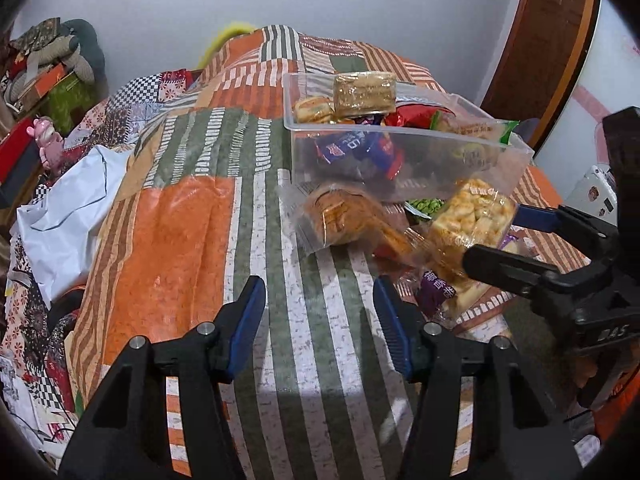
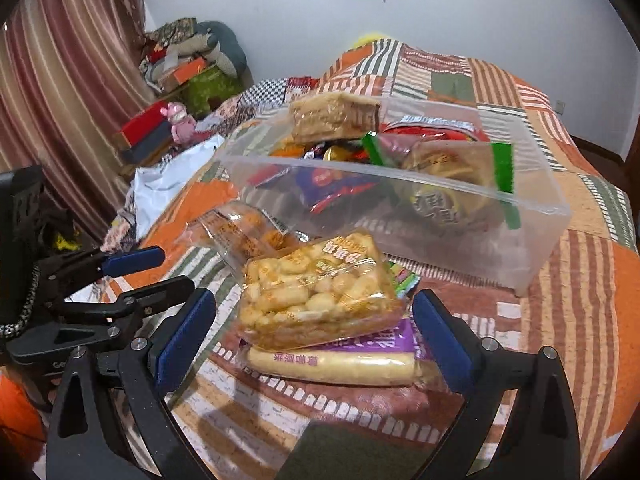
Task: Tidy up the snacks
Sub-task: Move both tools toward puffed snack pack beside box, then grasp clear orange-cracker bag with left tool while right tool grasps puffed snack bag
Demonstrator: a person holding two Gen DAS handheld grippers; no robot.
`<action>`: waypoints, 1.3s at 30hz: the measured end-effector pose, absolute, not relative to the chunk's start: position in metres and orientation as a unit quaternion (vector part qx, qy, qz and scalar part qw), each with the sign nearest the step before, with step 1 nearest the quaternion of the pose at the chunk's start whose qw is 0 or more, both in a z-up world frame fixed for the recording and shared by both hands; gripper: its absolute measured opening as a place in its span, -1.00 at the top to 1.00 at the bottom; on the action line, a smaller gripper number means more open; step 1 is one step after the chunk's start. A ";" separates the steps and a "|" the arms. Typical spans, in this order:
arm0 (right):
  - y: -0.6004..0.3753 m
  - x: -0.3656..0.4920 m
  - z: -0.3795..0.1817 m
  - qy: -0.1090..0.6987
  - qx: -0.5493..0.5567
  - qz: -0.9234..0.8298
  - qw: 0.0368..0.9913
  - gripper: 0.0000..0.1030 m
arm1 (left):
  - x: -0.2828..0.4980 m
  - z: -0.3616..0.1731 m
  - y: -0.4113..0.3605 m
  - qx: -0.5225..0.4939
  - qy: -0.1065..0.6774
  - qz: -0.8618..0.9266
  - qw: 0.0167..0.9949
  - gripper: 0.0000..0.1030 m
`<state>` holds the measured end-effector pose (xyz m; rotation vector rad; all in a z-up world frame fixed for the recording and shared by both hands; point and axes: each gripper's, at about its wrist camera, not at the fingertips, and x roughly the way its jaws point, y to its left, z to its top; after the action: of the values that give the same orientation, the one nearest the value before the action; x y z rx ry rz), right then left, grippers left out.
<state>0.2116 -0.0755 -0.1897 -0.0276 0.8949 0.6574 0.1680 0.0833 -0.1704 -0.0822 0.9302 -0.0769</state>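
Observation:
A clear plastic bin stands on the patchwork bedspread, filled with several snack packets. In front of it lie loose snacks: a clear bag of orange pastries, a yellow puffed rice bar and under it a purple-labelled pale roll. My right gripper is open, its jaws on either side of the rice bar and the roll, not touching. It also shows in the left wrist view. My left gripper is open and empty over the bedspread, short of the pastry bag.
The bedspread covers a bed with a white plastic bag at its left edge. Boxes, a pink toy and piled clothes sit by the curtain at the left. A wooden door is at the right.

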 end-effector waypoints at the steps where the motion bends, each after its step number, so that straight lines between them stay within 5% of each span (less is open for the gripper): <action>1: -0.074 0.214 -0.193 0.430 -0.015 0.312 0.847 -0.90 | 0.168 -0.171 0.083 -0.040 0.449 -0.038 0.892 -0.08; 8: -0.083 0.218 -0.195 0.439 0.003 0.311 0.843 -0.48 | 0.173 -0.171 0.081 -0.037 0.450 -0.031 0.892 -0.09; 18: -0.111 0.207 -0.181 0.416 0.025 0.305 0.856 -0.44 | 0.186 -0.164 0.071 -0.046 0.443 -0.051 0.894 -0.48; 24: -0.128 0.205 -0.175 0.402 0.047 0.305 0.862 -0.44 | 0.210 -0.171 0.063 -0.047 0.448 -0.044 0.892 -0.54; 34: -0.132 0.208 -0.178 0.402 0.057 0.309 0.860 -0.44 | 0.246 -0.195 0.064 -0.077 0.471 -0.026 0.879 -0.50; 36: -0.133 0.208 -0.179 0.403 0.060 0.309 0.859 -0.44 | 0.247 -0.200 0.063 -0.079 0.478 -0.033 0.874 -0.28; 39: -0.136 0.208 -0.179 0.405 0.070 0.311 0.857 -0.44 | 0.243 -0.204 0.064 -0.087 0.475 -0.037 0.875 -0.20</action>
<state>0.2083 -0.1358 -0.1788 0.1469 0.8501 0.6531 0.2434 0.0638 -0.2035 -0.1814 0.9908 -0.0776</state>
